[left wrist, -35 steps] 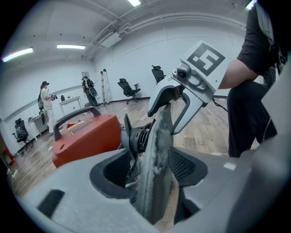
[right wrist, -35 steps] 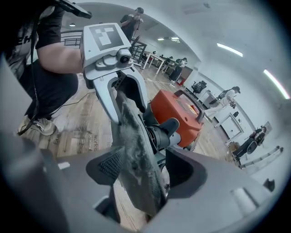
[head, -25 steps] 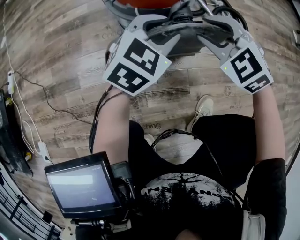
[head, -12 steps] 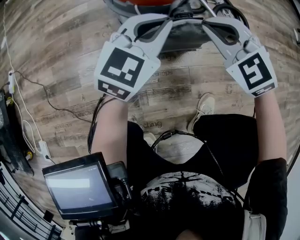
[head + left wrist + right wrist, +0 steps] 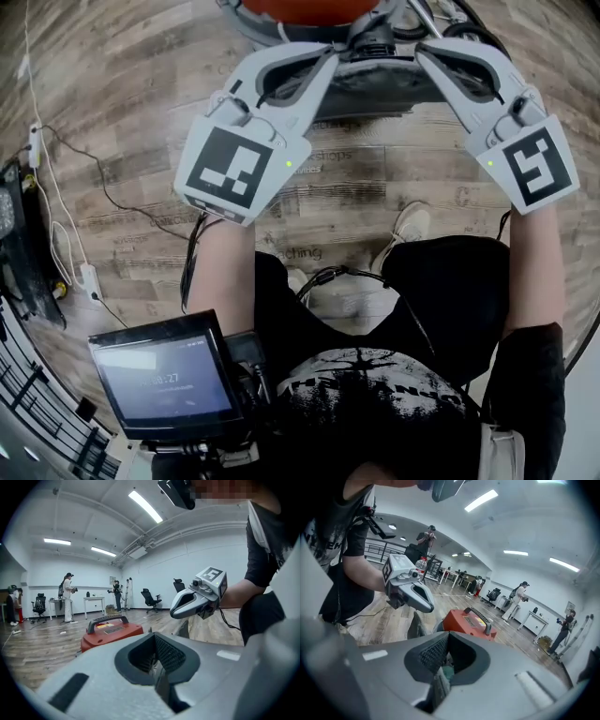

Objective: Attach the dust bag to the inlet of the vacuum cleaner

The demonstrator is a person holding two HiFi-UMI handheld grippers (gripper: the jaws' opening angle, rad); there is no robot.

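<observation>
Pinching the grey dust bag (image 5: 375, 82) at top centre with left gripper (image 5: 326, 54) and right gripper (image 5: 424, 54), jaws pressed together on opposite edges, just below the red vacuum cleaner (image 5: 300, 7). Probably handling light, floppy, tearable; gripping near edges, keeping it taut.

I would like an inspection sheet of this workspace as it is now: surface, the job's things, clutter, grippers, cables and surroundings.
Surface: wooden plank floor; no table seen.
Job's things: grey dust bag held up between both grippers, apart from the red vacuum cleaner; inlet not visible.
Clutter: small screen at the person's front; shoe on the floor.
Grippers: left gripper and right gripper both shut, each seemingly pinching an upper edge of the bag.
Cables: white power strip with its cable, and a dark cable, on the floor at the left.
Surroundings: large room; people, tables and office chairs far behind.
</observation>
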